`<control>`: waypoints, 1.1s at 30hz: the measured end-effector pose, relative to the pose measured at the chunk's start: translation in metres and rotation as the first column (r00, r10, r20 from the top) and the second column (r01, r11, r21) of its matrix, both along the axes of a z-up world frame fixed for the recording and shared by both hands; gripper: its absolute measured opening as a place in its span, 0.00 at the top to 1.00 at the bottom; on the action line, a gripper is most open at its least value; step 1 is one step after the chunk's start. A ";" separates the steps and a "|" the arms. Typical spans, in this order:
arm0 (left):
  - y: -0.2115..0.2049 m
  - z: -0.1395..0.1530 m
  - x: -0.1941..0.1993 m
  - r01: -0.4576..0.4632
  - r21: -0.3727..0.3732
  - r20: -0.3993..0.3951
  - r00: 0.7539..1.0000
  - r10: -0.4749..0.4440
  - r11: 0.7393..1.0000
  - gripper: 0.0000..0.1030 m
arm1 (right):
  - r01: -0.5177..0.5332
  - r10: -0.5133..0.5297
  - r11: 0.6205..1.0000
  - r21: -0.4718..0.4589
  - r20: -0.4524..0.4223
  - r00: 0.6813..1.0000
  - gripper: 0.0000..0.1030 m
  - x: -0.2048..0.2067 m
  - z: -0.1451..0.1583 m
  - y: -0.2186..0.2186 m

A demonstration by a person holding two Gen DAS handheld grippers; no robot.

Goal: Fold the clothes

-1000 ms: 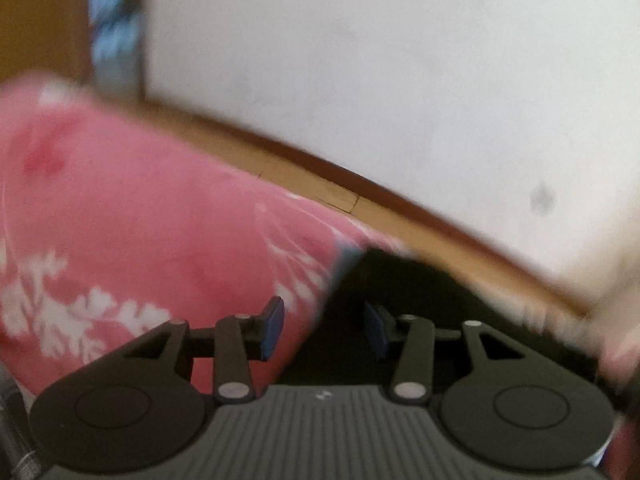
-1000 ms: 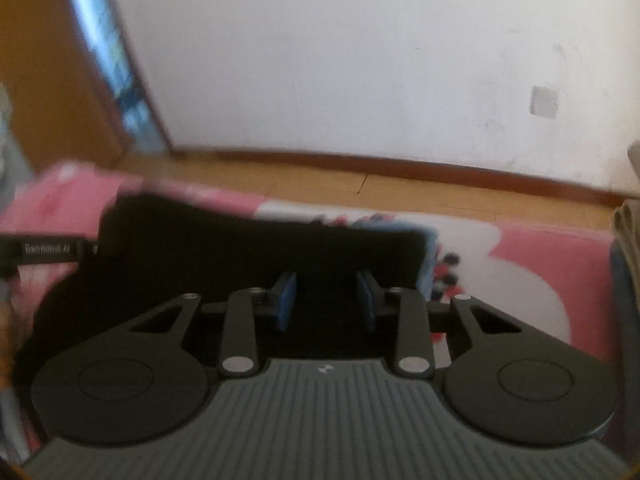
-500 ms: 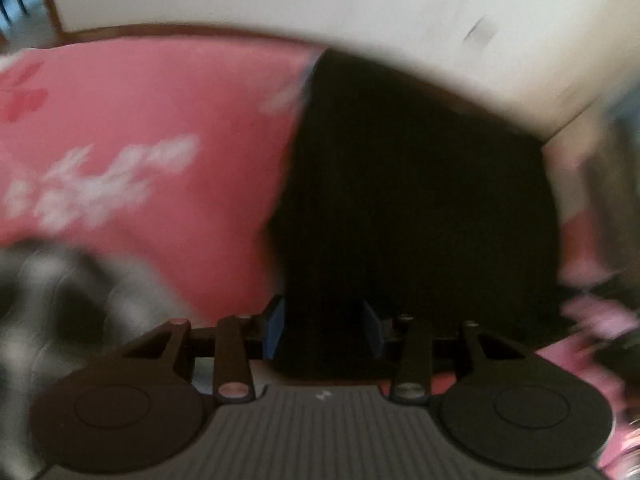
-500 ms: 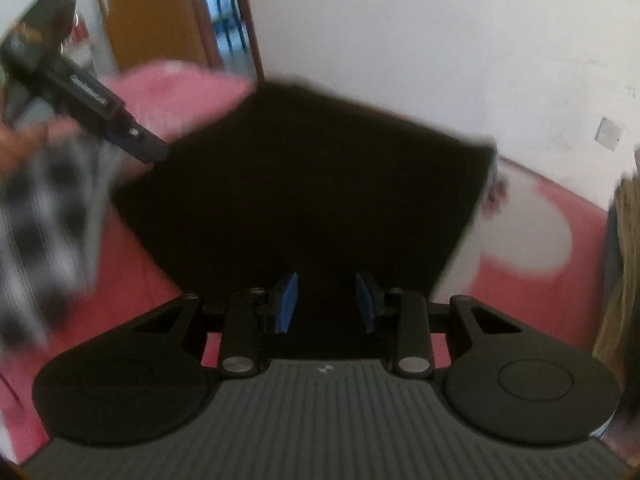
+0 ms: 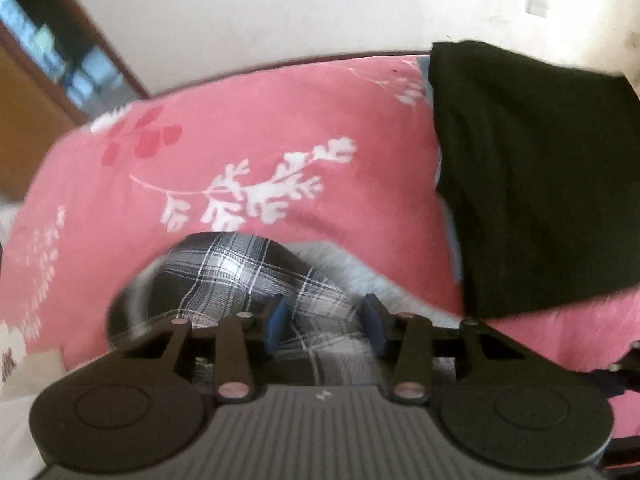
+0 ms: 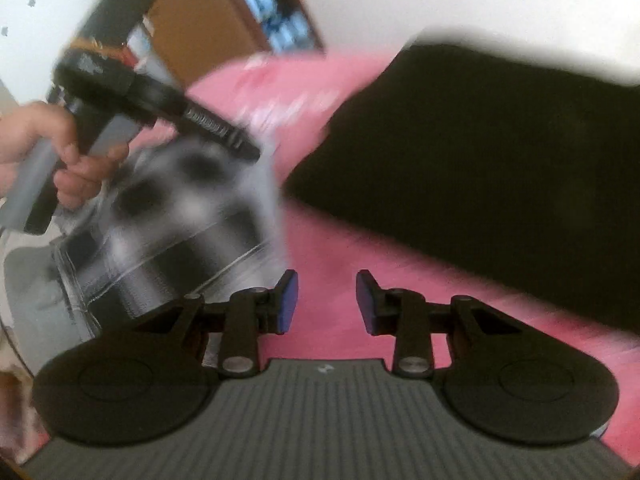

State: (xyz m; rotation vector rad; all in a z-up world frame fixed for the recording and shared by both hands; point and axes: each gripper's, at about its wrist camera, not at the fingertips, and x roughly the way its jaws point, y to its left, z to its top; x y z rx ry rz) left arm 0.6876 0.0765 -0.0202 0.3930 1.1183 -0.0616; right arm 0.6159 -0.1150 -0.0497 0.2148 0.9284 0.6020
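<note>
Showing two tongs [image 5: 326, 326] [image 6: 323, 303] both parted and empty, one black garment [image 5: 536, 184], one plaid garment [image 5: 240, 272], one pink bedspread [image 5: 248, 136]

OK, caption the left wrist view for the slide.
Left claw open above a plaid garment on a pink floral bedsheet, black garment alongside.

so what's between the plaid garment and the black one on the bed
Only bare pink bedspread lies between the plaid garment and the black garment; nothing else sits in that stretch. The left wrist view shows it most clearly.
</note>
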 end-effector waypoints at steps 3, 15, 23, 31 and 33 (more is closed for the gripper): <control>0.010 -0.005 -0.026 0.063 0.058 0.015 0.998 -0.064 0.996 0.57 | -0.047 0.047 0.999 0.005 -0.041 0.998 0.92 -0.005 -0.009 0.046; 0.095 0.008 -0.063 0.040 0.180 -0.031 0.999 -0.035 0.983 0.57 | -0.144 0.160 0.983 0.114 -0.153 0.975 0.96 -0.031 -0.022 0.183; 0.045 -0.012 -0.034 0.083 0.402 -0.081 0.995 -0.055 0.912 0.55 | 0.046 0.019 0.975 0.216 -0.291 0.957 0.91 -0.036 -0.006 0.097; -0.001 0.131 -0.090 -0.248 0.238 0.016 0.968 0.252 0.939 0.48 | 0.138 -0.154 0.985 -0.107 -0.166 0.974 0.59 -0.110 0.142 -0.094; -0.022 0.175 -0.125 -0.295 0.150 0.016 0.955 0.296 0.944 0.43 | 0.133 -0.160 0.975 -0.178 -0.149 0.976 0.56 -0.135 0.180 -0.122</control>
